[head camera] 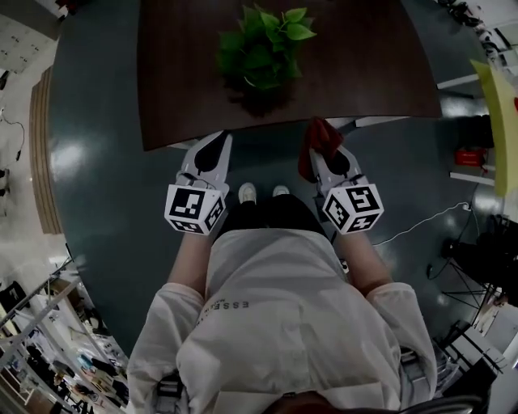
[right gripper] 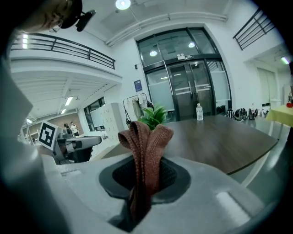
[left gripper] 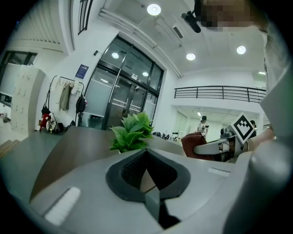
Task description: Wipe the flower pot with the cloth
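Your right gripper (head camera: 322, 155) pinches the red-brown knitted cloth (right gripper: 145, 141) to wipe the leafy green potted plant (head camera: 263, 48). Your left gripper (head camera: 212, 149) is squeezed together, empty.

R gripper (right gripper: 145, 177) pinches brown cloth (right gripper: 146, 141), folds sticking up w/ tail hanging below. Behind it: plant (right gripper: 154, 116) on dark counter (right gripper: 219, 141), bottle (right gripper: 199, 112) farther back. L gripper (right gripper: 94, 141) at left.

The head view is dim, the gripper views bright under ceiling lights (left gripper: 154, 9) (fisheye-warped, dark-cornered).
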`<action>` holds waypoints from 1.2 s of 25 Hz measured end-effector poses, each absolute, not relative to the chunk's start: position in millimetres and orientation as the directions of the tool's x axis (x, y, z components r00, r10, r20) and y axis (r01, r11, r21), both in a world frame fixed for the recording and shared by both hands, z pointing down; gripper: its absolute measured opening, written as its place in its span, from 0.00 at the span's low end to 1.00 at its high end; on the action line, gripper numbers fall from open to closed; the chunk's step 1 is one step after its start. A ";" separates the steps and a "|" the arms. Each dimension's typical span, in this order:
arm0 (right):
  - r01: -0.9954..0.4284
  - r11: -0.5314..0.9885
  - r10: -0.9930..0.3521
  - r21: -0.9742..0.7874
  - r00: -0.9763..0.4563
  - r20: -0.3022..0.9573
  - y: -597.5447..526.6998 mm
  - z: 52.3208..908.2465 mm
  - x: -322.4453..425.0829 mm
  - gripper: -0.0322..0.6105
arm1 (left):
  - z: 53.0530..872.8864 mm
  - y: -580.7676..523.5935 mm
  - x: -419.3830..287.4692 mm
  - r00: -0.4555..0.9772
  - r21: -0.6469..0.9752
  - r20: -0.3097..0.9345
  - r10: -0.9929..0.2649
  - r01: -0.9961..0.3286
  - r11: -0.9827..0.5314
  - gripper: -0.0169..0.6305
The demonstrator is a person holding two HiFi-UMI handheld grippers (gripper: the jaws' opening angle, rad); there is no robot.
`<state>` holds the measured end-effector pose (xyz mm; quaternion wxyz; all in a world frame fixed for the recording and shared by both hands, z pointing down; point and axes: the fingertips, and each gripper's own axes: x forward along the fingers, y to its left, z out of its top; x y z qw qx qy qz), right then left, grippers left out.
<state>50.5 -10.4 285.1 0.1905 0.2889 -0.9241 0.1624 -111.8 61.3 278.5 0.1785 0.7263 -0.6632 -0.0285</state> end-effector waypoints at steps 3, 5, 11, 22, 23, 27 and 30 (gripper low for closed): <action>-0.592 0.779 -0.442 -0.209 -0.753 0.488 -28.1 306.4 38.5 0.12 | 299.6 36.7 -121.4 0.130 0.295 0.240 -0.962 -0.954 -0.055 0.05; -0.577 0.789 -0.414 -0.213 -0.754 0.510 -40.3 321.5 27.6 0.13 | 313.9 18.7 -126.2 0.139 0.283 0.265 -0.954 -0.957 -0.061 0.05; -0.550 0.804 -0.348 -0.226 -0.743 0.571 -93.6 374.4 -4.5 0.13 | 347.0 -48.2 -136.2 0.156 0.231 0.304 -0.940 -0.969 -0.086 0.05; -0.428 0.731 -0.203 -0.532 -0.880 0.429 -122.5 413.8 -55.1 0.12 | 360.8 -101.7 -127.9 0.227 0.016 0.368 -0.902 -0.971 -0.238 0.05; -0.415 0.725 -0.199 -0.549 -0.890 0.409 -124.4 413.3 -58.3 0.12 | 362.3 -103.2 -126.0 0.236 0.008 0.366 -0.900 -0.968 -0.250 0.05; -0.349 0.732 -0.147 -0.585 -0.920 0.365 -127.2 419.8 -70.5 0.12 | 367.7 -108.3 -120.9 0.269 -0.004 0.360 -0.894 -0.957 -0.289 0.05; -0.283 0.748 -0.068 -0.601 -0.933 0.355 -124.2 430.0 -77.1 0.12 | 371.8 -110.1 -120.0 0.281 -0.024 0.381 -0.881 -0.949 -0.313 0.05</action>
